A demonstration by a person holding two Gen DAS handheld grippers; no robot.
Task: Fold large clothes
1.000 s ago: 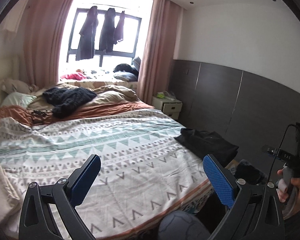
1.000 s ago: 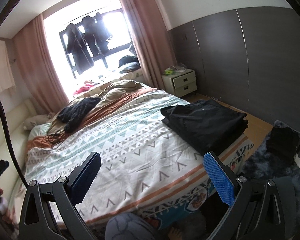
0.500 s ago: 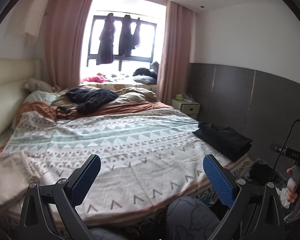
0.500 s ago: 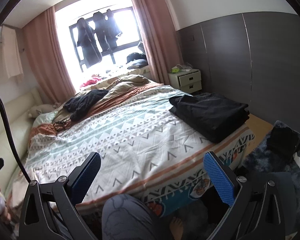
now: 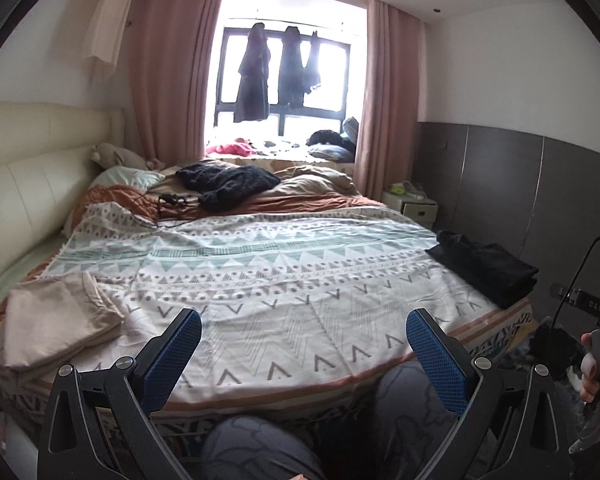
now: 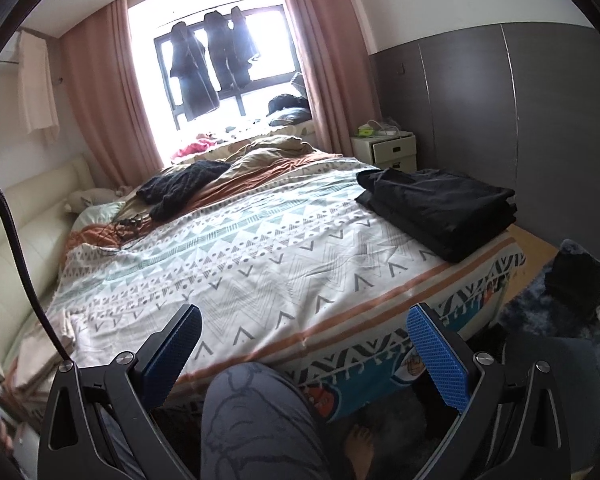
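A folded black garment lies on the right edge of the patterned bedspread; it also shows at the right in the left wrist view as the black garment. A folded beige garment rests at the bed's near left corner. A dark knitted garment lies unfolded near the pillows. My left gripper is open with nothing between its blue pads, held before the bed's foot. My right gripper is open too and holds nothing.
The person's knees in grey patterned trousers press against the bed's foot. A white nightstand stands by the grey wall panel. Dark clothes hang at the window. A dark item lies on the rug at right. Cables lie near the pillows.
Both cameras have pulled back and swung left; the folded beige garment has come into the left wrist view. Both grippers stay open.
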